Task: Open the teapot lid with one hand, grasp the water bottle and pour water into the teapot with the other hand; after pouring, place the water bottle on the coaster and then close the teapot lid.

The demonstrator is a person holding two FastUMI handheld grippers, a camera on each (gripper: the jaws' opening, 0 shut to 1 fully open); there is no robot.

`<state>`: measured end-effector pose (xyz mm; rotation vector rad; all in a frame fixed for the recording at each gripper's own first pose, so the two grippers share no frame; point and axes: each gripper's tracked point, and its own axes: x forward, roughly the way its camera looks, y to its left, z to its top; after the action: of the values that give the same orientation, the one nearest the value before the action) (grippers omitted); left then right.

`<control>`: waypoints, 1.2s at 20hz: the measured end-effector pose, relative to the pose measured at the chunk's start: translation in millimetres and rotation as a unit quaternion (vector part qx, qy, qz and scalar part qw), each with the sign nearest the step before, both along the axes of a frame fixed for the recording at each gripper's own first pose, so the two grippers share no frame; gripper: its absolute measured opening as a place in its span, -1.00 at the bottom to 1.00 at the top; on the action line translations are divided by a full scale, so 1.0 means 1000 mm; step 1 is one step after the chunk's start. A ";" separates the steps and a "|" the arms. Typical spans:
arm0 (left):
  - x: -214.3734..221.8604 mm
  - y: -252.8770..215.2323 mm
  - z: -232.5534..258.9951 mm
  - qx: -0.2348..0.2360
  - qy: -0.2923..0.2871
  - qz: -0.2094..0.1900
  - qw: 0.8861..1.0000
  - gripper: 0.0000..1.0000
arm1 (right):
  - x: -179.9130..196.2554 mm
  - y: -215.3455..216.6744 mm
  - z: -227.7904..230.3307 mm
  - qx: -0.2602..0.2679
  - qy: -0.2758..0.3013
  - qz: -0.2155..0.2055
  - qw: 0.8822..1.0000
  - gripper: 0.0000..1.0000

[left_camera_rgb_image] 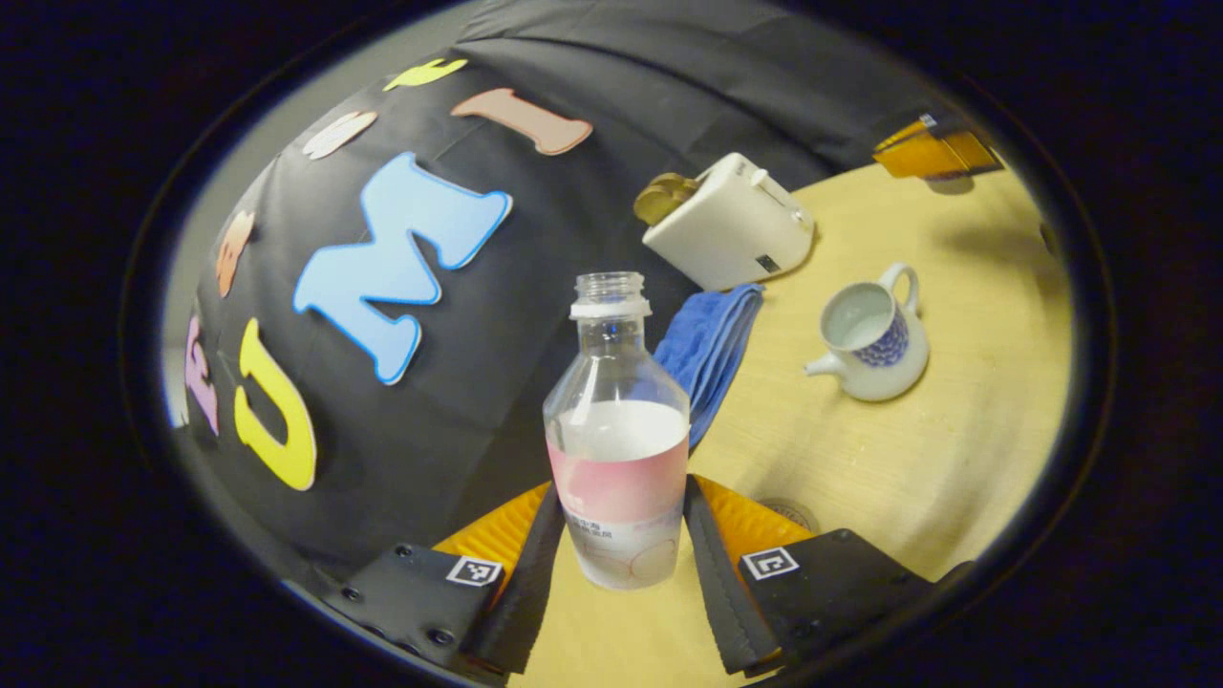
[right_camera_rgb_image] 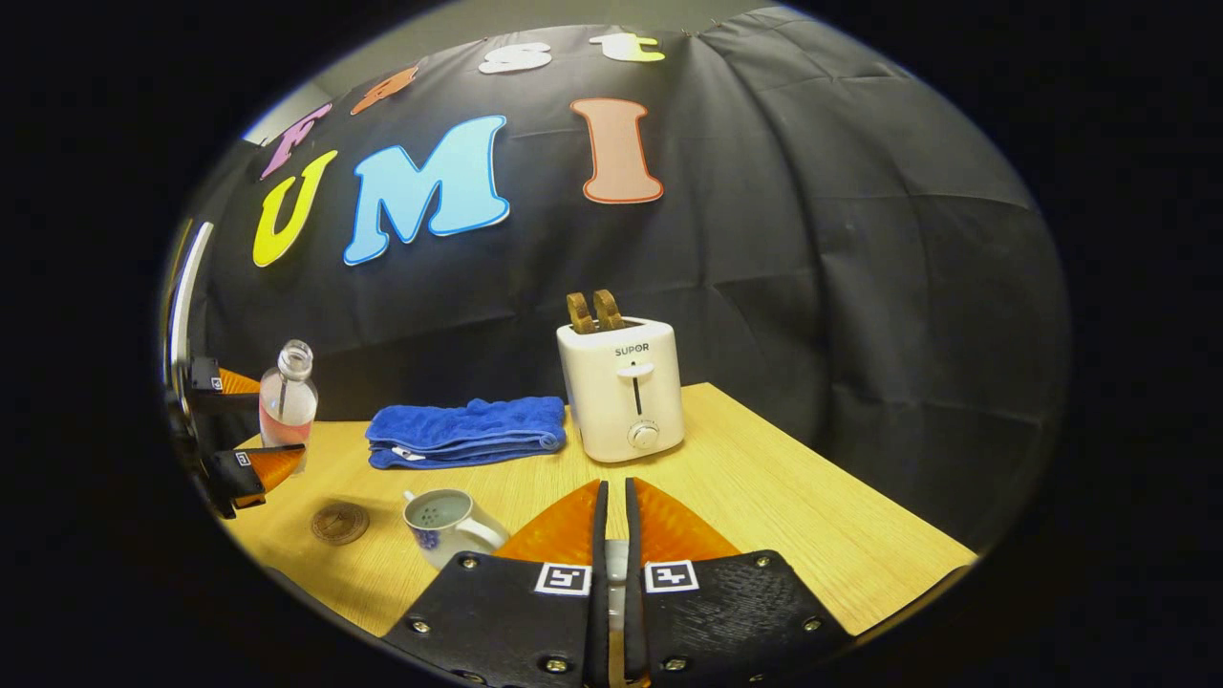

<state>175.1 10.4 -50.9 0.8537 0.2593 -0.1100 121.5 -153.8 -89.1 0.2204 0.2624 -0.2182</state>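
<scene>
My left gripper [left_camera_rgb_image: 619,489] is shut on the water bottle [left_camera_rgb_image: 619,430], one finger on each side of its pink label. The bottle is uncapped, upright and partly filled. The white teapot [left_camera_rgb_image: 871,336] with blue pattern stands lidless on the table to the right of it. A round coaster [left_camera_rgb_image: 793,511] peeks out behind one finger. In the right gripper view the bottle [right_camera_rgb_image: 287,397] sits in the left gripper [right_camera_rgb_image: 244,435] at the far left, beyond the coaster [right_camera_rgb_image: 339,523] and the open teapot [right_camera_rgb_image: 444,521]. My right gripper [right_camera_rgb_image: 616,489] is shut on a pale sliver, the teapot lid [right_camera_rgb_image: 616,559].
A white toaster [right_camera_rgb_image: 621,387] with bread in its slots stands at the back of the wooden table [right_camera_rgb_image: 783,506]. A folded blue towel [right_camera_rgb_image: 468,430] lies left of it. The table's right edge falls off near the black cloth wall.
</scene>
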 end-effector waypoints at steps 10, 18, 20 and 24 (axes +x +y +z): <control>0.002 -0.005 -0.021 -0.318 -0.030 0.051 0.946 0.67 | 0.002 0.007 -0.005 -0.002 0.006 0.011 1.000 -0.88; 0.008 0.000 -0.039 -0.352 -0.005 0.065 0.934 0.66 | 0.002 0.009 -0.006 0.002 0.008 0.015 1.000 -0.87; 0.014 0.001 -0.036 -0.359 -0.005 0.064 0.931 0.67 | 0.003 0.010 -0.006 0.001 0.008 0.015 1.000 -0.87; 0.016 0.001 -0.039 -0.364 0.004 0.069 0.929 0.67 | 0.003 0.011 -0.008 0.002 0.010 0.016 1.000 -0.88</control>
<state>191.1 11.8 -90.2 0.0928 0.2589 -0.0684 124.5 -142.8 -96.8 0.2189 0.2866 -0.1888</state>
